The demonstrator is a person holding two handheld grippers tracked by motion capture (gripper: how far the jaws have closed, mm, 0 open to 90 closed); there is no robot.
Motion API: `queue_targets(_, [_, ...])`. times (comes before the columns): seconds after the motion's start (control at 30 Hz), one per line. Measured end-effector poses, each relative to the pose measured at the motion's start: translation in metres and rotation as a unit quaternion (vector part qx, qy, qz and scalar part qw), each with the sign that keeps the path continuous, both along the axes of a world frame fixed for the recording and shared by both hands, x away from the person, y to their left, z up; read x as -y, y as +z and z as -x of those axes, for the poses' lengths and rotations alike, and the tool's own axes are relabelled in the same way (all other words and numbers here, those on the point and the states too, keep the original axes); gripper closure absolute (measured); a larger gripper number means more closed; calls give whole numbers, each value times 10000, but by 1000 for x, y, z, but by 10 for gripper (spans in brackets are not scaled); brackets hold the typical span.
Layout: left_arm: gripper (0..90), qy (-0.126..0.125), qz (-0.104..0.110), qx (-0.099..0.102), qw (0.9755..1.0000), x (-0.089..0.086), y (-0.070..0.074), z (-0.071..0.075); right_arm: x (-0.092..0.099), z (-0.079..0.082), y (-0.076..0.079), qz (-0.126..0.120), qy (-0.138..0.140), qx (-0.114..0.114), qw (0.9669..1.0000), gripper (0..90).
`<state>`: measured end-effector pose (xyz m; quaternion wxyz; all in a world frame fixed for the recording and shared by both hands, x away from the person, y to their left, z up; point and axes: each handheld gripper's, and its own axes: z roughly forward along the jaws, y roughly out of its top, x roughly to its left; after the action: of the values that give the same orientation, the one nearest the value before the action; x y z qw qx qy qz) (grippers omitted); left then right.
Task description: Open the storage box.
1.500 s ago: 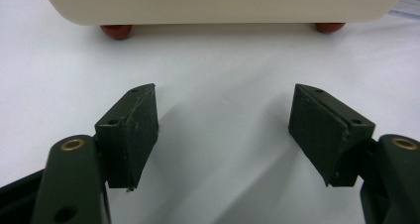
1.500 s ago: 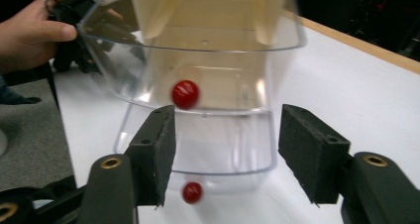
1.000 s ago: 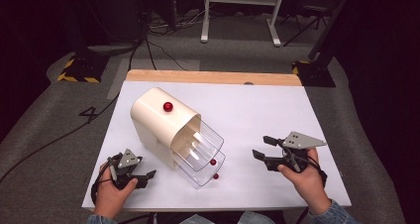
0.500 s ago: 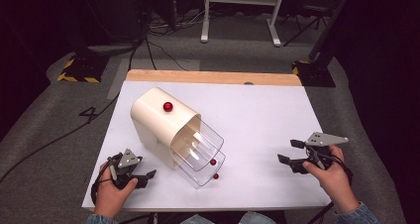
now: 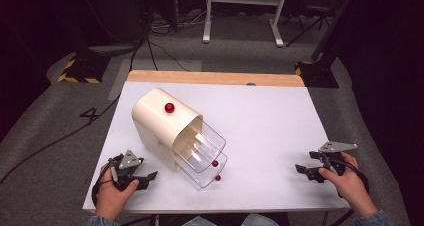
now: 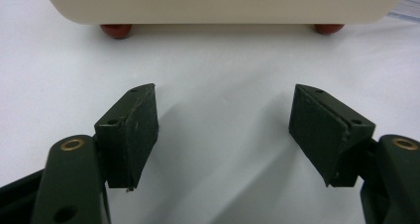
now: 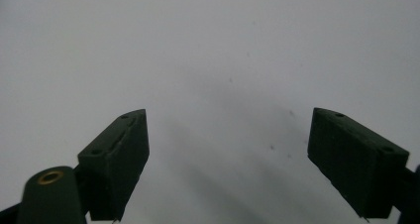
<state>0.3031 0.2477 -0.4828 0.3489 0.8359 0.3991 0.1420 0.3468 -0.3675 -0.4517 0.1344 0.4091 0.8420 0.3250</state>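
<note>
A cream box [image 5: 157, 122] with a red knob [image 5: 169, 107] on top stands at the table's left. Two clear drawers [image 5: 202, 153] stick out of its front, each with a small red knob [image 5: 215, 163]. My left gripper [image 5: 150, 177] rests at the front left corner, open and empty, just left of the box. In the left gripper view the box's cream side [image 6: 223, 3] and its red feet [image 6: 116, 30] lie a short way beyond the open jaws. My right gripper [image 5: 302, 170] is open and empty near the front right edge, over bare white table [image 7: 213, 60].
The white table top [image 5: 270, 121] has a wooden strip [image 5: 215, 78] along its far edge. Beyond it lie grey carpet, cables [image 5: 155, 41] and a white stand [image 5: 242, 11]. Bare table stretches between the drawers and my right gripper.
My right gripper has moved right and toward the table's front edge, away from the drawers. The left gripper and the box have stayed put.
</note>
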Motion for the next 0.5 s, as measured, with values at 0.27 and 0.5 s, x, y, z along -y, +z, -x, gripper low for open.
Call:
queue_targets(0.27, [276,2,-8,2,10000,0,0,0,6,5,-20,-76,-183,171,9997,168])
queue_targets(0.5, [276,-2,-34,19,10000,0,0,0,8,11,-30,-129,-48,517,9986,134])
